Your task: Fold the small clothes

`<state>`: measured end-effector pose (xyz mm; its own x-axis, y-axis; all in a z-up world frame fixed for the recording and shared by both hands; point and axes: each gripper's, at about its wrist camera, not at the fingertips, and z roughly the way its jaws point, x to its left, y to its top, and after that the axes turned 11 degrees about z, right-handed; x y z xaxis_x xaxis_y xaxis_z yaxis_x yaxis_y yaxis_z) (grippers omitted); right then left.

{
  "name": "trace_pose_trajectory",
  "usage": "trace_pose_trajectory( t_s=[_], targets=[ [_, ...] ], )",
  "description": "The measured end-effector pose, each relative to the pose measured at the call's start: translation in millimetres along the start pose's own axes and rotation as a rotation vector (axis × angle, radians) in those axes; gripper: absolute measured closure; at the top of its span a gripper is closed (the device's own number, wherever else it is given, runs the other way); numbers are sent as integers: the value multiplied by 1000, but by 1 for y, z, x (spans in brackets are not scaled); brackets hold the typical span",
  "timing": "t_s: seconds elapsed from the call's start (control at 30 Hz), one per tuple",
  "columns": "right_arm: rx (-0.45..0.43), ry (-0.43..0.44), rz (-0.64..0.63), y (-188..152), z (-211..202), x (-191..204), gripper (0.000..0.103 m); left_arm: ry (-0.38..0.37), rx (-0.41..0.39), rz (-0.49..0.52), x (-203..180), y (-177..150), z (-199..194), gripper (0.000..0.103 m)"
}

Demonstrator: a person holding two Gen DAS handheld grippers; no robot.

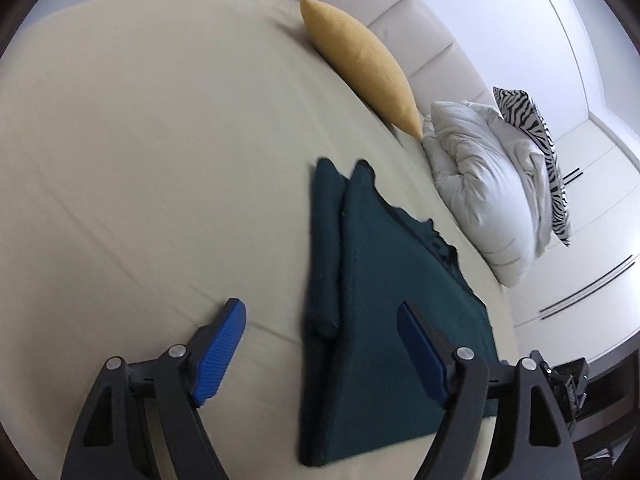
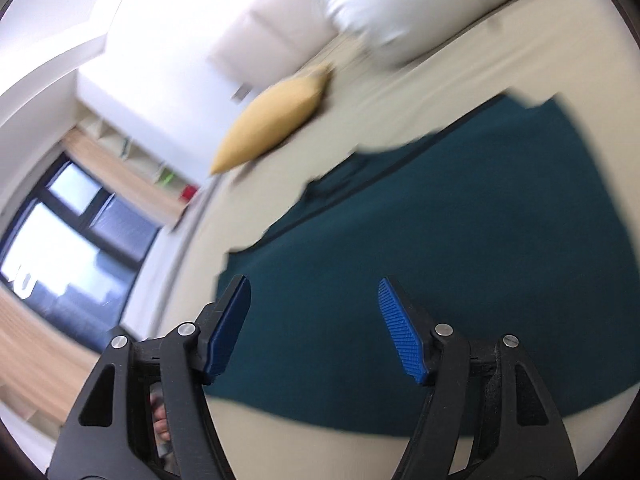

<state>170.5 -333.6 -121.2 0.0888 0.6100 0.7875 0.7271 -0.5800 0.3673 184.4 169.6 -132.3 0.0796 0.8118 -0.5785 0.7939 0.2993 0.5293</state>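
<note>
Over on the left wrist view we've got the left gripper (image 1: 320, 328) hanging above the bed (image 1: 140, 140), jaws spread wide apart with nothing between them. Its left blue pad (image 1: 220, 356) sits over bare beige sheet, and its right pad (image 1: 420, 352) sits over the dark teal garment (image 1: 384, 300). That garment lies flat on the sheet, already folded up, with a narrower folded strip along its left edge and a ragged dark trim along its far right edge. Past it, far along the padded headboard (image 1: 404, 24), a yellow pillow (image 1: 360, 60) leans up. To the right of that there's a rumpled white pillow (image 1: 488, 184) with a zebra-print cushion (image 1: 536, 144) tucked behind it. White wardrobe doors (image 1: 592, 240) fill the far right.

Moving on to the right wrist view, which is pretty blurry: a dark-framed window (image 2: 68, 248) is at the far left, with the yellow pillow (image 2: 272, 120) near the middle top. The right gripper (image 2: 314, 320) is also wide open and holding nothing. We see both its pads over the teal garment (image 2: 440, 240), which spreads out flat across the beige sheet (image 2: 500, 52) and fills most of the right half. The white pillow (image 2: 400, 4) is smeared out at the far top.
</note>
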Motion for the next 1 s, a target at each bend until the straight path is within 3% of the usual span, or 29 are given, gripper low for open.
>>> trace_pose_trajectory(
  t_s=[0.17,0.37,0.43,0.5,0.67,0.8,1.0],
  targets=[
    [95,71,8,-24,38,23,37,-56,37,-21,2,13,18,22],
    [137,147,57,-38,40,19,38,-75,139,31,-11,35,47,23],
    [148,152,75,-37,45,16,39,-91,159,22,-13,32,49,33],
    [165,150,73,-34,53,18,39,-139,192,-35,-9,29,53,57],
    [224,151,59,-31,80,25,39,-163,215,-93,1,28,56,78],
    [271,139,28,-32,110,40,39,-211,204,-151,17,27,52,87],
    [337,109,1,-40,143,56,39,-172,177,-78,6,26,49,90]
  ],
)
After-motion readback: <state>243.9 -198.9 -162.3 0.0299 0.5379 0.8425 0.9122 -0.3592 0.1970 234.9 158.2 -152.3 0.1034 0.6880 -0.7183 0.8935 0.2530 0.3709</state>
